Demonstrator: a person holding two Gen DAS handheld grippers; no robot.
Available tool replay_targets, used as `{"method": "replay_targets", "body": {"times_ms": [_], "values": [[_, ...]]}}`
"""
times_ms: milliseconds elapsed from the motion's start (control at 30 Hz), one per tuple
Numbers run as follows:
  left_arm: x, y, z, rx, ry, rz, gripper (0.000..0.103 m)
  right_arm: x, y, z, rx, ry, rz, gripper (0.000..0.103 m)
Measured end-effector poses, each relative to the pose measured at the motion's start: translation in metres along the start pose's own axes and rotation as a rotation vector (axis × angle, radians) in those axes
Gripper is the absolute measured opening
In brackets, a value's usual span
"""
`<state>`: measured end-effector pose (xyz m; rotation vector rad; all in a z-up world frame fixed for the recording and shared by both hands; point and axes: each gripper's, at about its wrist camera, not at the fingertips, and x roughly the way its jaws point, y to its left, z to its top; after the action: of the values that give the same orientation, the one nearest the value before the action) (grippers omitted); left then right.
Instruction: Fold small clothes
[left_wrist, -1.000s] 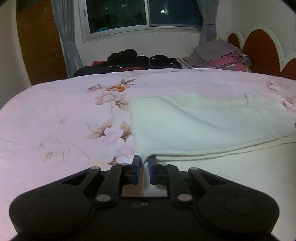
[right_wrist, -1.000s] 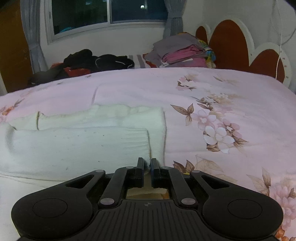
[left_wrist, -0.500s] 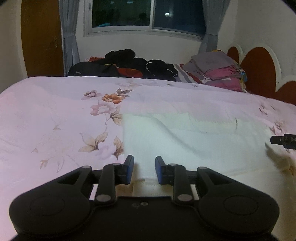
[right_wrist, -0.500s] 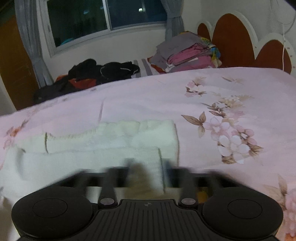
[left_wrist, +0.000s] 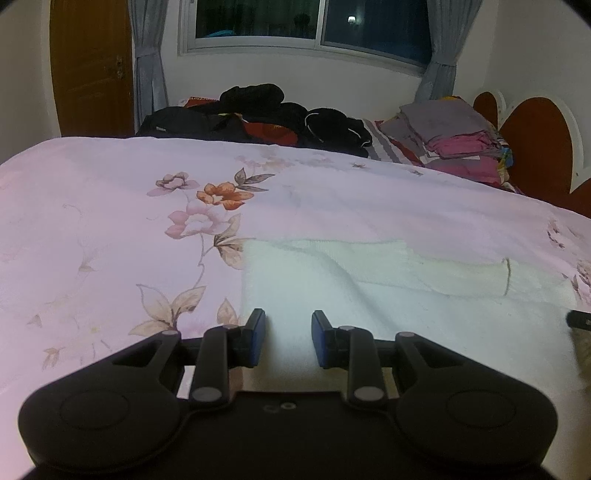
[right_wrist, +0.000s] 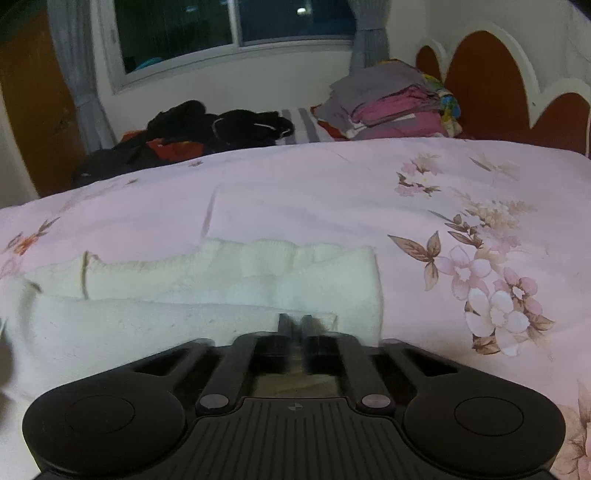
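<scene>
One white knitted garment (left_wrist: 388, 295) lies flat on the bed (left_wrist: 110, 221), on the pink floral cover, already doubled lengthwise into a long band with a second layer showing along its far side. It reads as soft, light and limp (a fuzzy knit, likely to stretch and sag rather than hold a crease), so it should drape from any single hold and needs support at two points.

Left hand-held gripper (left_wrist: 288, 338): jaws partly apart, over the near left end of the cloth, pads not pressing on anything.

Right hand-held gripper (right_wrist: 295, 325): jaws drawn together at the near right end of the garment (right_wrist: 184, 314); motion blur hides whether any fabric is pinched between them.

Recommended holds: the two near corners of the band, taking both layers at the edge, not the single top ply. Risk is judged low for damage; slippage of the lower layer is the main concern.
</scene>
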<state>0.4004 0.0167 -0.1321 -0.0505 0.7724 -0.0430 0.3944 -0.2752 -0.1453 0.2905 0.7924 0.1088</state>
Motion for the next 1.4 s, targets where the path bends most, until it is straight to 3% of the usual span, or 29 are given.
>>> {"method": "replay_targets", "body": {"times_ms": [100,167,200,267,400,467,500,533,633,733,833,867,900,933,1000,1133,1267,1333,1367,1400], "values": [[0.007,-0.001,-0.001,0.008,0.012,0.002,0.027,-0.009,-0.002,-0.002,-0.031,-0.027,-0.014,0.000],[0.010,-0.002,-0.003,0.017,0.015,0.007,0.028,-0.010,-0.007,-0.005,-0.051,-0.051,-0.104,0.000],[0.011,-0.002,-0.004,0.021,0.014,0.010,0.028,-0.003,-0.014,-0.006,-0.039,-0.023,-0.135,0.000],[0.009,-0.003,-0.004,0.025,0.014,0.010,0.028,0.000,-0.028,-0.009,0.045,-0.001,-0.093,0.000],[0.006,-0.002,-0.002,0.033,0.010,0.008,0.030,-0.013,-0.033,-0.001,0.108,-0.065,-0.033,0.003],[0.006,-0.002,-0.002,0.030,0.008,0.009,0.030,-0.014,-0.029,0.005,0.091,-0.068,-0.011,0.027],[0.005,-0.002,-0.003,0.029,0.007,0.007,0.031,-0.013,-0.026,0.006,0.080,-0.073,-0.006,0.058],[0.005,-0.003,-0.003,0.031,0.006,0.006,0.031,-0.013,-0.023,0.006,0.069,-0.085,-0.001,0.069],[0.004,-0.004,-0.004,0.044,0.003,0.007,0.033,-0.002,-0.013,0.007,0.036,-0.053,0.006,0.066],[0.004,-0.003,-0.003,0.045,0.003,0.009,0.034,0.013,-0.007,0.004,0.014,0.002,0.006,0.046],[0.005,-0.002,-0.003,0.043,0.004,0.013,0.037,0.019,-0.007,0.001,0.020,0.014,-0.002,0.044],[0.005,-0.002,-0.003,0.044,0.004,0.016,0.038,0.019,-0.007,0.000,0.018,0.019,0.005,0.040],[0.006,-0.002,-0.003,0.045,0.005,0.018,0.039,0.018,-0.006,-0.001,0.016,0.025,0.027,0.019],[0.006,-0.003,-0.003,0.045,0.005,0.020,0.040,0.016,-0.003,-0.001,0.009,0.027,0.035,0.011],[0.007,-0.003,-0.003,0.045,0.005,0.023,0.041,0.010,0.003,-0.003,-0.028,0.012,0.028,0.008],[0.007,-0.002,-0.002,0.044,0.005,0.021,0.046,-0.009,-0.006,-0.001,0.008,-0.055,0.004,0.008],[0.012,0.000,-0.003,0.041,0.015,0.024,0.050,0.000,-0.012,-0.005,-0.006,0.007,-0.042,0.008],[0.010,-0.001,-0.002,0.041,0.016,0.024,0.049,-0.003,-0.011,-0.004,-0.018,-0.010,-0.056,0.011],[0.007,-0.001,-0.001,0.039,0.010,0.023,0.049,-0.006,-0.009,-0.003,-0.021,-0.030,-0.077,0.017],[0.005,-0.002,0.000,0.041,-0.001,0.018,0.049,-0.010,-0.007,-0.002,-0.025,-0.063,-0.106,0.041]]}}
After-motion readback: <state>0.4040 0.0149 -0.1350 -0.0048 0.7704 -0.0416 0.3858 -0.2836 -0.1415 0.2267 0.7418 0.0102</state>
